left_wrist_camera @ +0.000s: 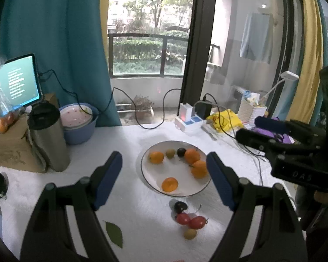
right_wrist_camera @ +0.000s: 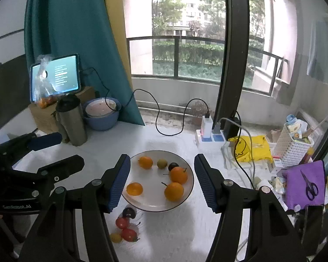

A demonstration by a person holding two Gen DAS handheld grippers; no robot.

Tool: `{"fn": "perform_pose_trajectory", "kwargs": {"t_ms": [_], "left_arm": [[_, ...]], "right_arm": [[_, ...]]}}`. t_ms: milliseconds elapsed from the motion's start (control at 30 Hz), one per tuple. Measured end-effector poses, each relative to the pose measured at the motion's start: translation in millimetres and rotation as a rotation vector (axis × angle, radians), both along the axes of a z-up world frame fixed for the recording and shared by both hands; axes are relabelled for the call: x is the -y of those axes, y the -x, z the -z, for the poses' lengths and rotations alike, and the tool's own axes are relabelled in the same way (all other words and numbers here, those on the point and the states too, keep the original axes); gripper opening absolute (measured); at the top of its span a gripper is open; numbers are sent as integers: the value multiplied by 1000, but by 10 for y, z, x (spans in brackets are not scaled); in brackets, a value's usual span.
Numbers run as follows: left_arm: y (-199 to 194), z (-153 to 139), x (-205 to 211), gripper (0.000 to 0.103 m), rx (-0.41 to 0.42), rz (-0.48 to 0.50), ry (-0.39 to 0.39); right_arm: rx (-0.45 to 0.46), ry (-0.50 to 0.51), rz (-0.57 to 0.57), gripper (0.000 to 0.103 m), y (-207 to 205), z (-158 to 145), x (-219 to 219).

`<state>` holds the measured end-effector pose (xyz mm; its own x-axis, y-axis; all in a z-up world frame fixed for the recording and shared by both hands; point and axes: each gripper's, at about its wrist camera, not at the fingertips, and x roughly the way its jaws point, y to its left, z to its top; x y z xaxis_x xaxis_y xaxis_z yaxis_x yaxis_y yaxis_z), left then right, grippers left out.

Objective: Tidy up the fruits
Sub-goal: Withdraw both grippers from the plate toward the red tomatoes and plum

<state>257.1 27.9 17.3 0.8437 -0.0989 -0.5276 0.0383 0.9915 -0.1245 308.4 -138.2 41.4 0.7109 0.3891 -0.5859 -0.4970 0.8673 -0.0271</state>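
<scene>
A white plate [left_wrist_camera: 148,176] [right_wrist_camera: 150,205] on the white table holds several oranges [left_wrist_camera: 156,157] [right_wrist_camera: 173,191], a small green fruit [left_wrist_camera: 170,153] [right_wrist_camera: 162,163] and a dark fruit [left_wrist_camera: 181,152] [right_wrist_camera: 172,166]. In front of the plate lie a dark fruit [left_wrist_camera: 180,206] [right_wrist_camera: 129,212], two red tomatoes [left_wrist_camera: 196,222] [right_wrist_camera: 128,234] and a small yellow-green fruit [left_wrist_camera: 189,233] [right_wrist_camera: 116,238]. My left gripper [left_wrist_camera: 164,179] [right_wrist_camera: 54,150] is open and empty above the table. My right gripper [right_wrist_camera: 161,181] [left_wrist_camera: 258,128] is open and empty, hovering over the plate.
A steel tumbler [left_wrist_camera: 49,137] [right_wrist_camera: 73,122], a blue bowl with dishes [left_wrist_camera: 79,123] [right_wrist_camera: 101,113], a cardboard box and a tablet [left_wrist_camera: 21,79] stand at back left. A power strip [left_wrist_camera: 189,122] [right_wrist_camera: 207,137], cables, yellow bag [right_wrist_camera: 251,148], white basket and purple cloth with scissors [right_wrist_camera: 304,185] crowd the right. A green leaf [left_wrist_camera: 114,234] lies near the front.
</scene>
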Motion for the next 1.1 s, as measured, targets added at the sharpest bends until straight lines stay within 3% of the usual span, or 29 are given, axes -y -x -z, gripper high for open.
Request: {"fn": "perform_pose_trajectory", "kwargs": {"t_ms": [833, 1100], "left_arm": [[710, 42, 156, 80, 22, -58, 14], [897, 217, 224, 80, -1, -83, 22]], "right_arm": [[13, 12, -70, 64, 670, -63, 129], [-9, 19, -107, 64, 829, 107, 157]]}}
